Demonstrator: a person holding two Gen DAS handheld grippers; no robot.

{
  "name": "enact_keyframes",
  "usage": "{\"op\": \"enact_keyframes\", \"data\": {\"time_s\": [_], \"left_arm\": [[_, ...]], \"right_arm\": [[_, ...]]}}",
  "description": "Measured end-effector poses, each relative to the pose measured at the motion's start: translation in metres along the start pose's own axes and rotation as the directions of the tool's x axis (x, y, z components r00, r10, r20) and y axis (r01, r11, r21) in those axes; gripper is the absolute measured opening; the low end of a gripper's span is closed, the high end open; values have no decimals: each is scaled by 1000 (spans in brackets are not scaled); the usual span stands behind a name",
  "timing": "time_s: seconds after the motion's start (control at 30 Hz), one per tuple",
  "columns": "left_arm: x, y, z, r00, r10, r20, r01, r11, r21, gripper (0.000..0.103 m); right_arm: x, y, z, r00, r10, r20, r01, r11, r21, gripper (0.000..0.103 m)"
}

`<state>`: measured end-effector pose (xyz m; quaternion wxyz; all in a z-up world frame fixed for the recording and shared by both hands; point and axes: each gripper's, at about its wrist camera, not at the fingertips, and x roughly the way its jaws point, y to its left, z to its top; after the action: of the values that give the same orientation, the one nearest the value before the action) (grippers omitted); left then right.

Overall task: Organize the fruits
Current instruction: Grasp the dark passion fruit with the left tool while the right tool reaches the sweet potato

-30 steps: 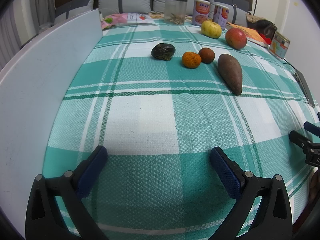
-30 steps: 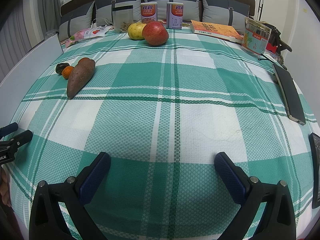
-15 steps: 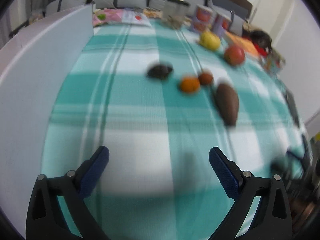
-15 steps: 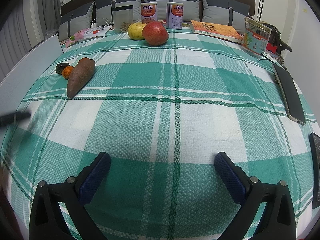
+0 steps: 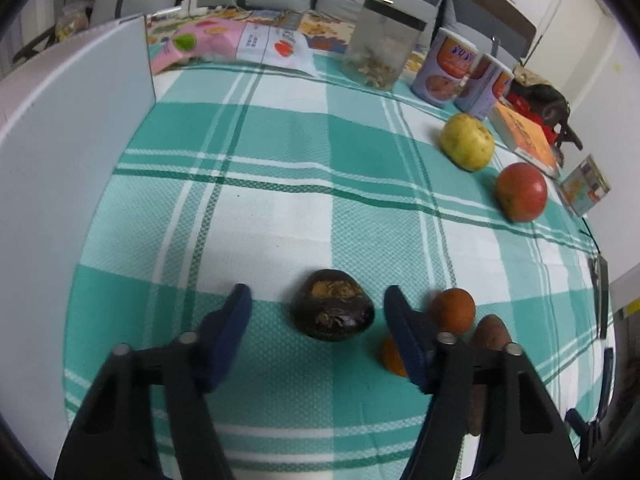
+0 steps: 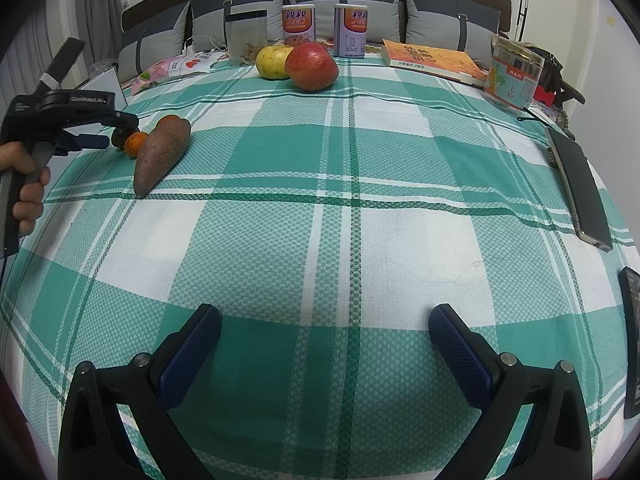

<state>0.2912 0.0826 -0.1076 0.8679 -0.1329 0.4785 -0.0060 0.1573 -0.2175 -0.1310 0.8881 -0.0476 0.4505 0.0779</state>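
Note:
My left gripper (image 5: 318, 300) is open, its fingers on either side of a dark brown fruit (image 5: 332, 311) lying on the checked cloth, not touching it. Right of it lie a small orange fruit (image 5: 452, 310), another orange one (image 5: 390, 357) half hidden by my right finger, and a sweet potato (image 5: 490, 334). A yellow apple (image 5: 467, 142) and a red apple (image 5: 521, 192) sit further back. My right gripper (image 6: 324, 320) is open and empty over the near cloth. In its view the sweet potato (image 6: 160, 152) is at left, the apples (image 6: 311, 66) at the back, the left gripper (image 6: 116, 130) by the small fruits.
A white board (image 5: 60, 152) stands along the left edge. At the back are a clear jar (image 5: 380, 54), two cans (image 5: 448, 66), a snack bag (image 5: 224, 42) and a book (image 6: 432, 62). A carton (image 6: 514, 74) and a phone (image 6: 580, 188) lie at the right.
My left gripper has moved forward across the cloth to the dark brown fruit, which now sits between its open fingers. My right gripper has not moved.

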Motion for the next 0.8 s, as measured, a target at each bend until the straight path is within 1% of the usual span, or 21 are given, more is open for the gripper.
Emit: {"op": "enact_keyframes", "data": {"time_s": [0.03, 0.13, 0.23, 0.3, 0.47, 0.6, 0.67, 0.73, 0.77, 0.8], "left_arm": [[1, 1, -1, 1000, -27, -11, 27, 1000, 3, 44], [-8, -2, -10, 1000, 9, 5, -9, 999, 42, 44], [-26, 6, -27, 1000, -20, -4, 20, 999, 30, 44], [-46, 14, -46, 999, -43, -13, 43, 999, 27, 44], [-89, 21, -102, 997, -68, -41, 71, 995, 64, 44], [-112, 18, -144, 999, -47, -21, 49, 993, 107, 44], [-115, 15, -162, 1000, -18, -10, 19, 990, 141, 46], [-114, 15, -175, 1000, 23, 0, -23, 987, 158, 58], [-115, 17, -179, 999, 33, 4, -33, 987, 157, 73], [-116, 19, -181, 999, 36, 13, -38, 987, 154, 78]], "right_arm": [[0, 0, 0, 1000, 0, 0, 0, 1000, 0, 103], [0, 0, 0, 1000, 0, 0, 0, 1000, 0, 103], [0, 0, 0, 1000, 0, 0, 0, 1000, 0, 103], [0, 0, 0, 1000, 0, 0, 0, 1000, 0, 103], [0, 0, 0, 1000, -1, 0, 1, 1000, 0, 103], [0, 0, 0, 1000, -1, 1, 1, 1000, 0, 103], [0, 0, 0, 1000, -2, 1, 2, 1000, 0, 103], [0, 0, 0, 1000, -2, 2, 2, 1000, 1, 103], [0, 0, 0, 1000, -3, 2, 3, 1000, 1, 103], [0, 0, 0, 1000, -3, 3, 3, 1000, 2, 103]]}}
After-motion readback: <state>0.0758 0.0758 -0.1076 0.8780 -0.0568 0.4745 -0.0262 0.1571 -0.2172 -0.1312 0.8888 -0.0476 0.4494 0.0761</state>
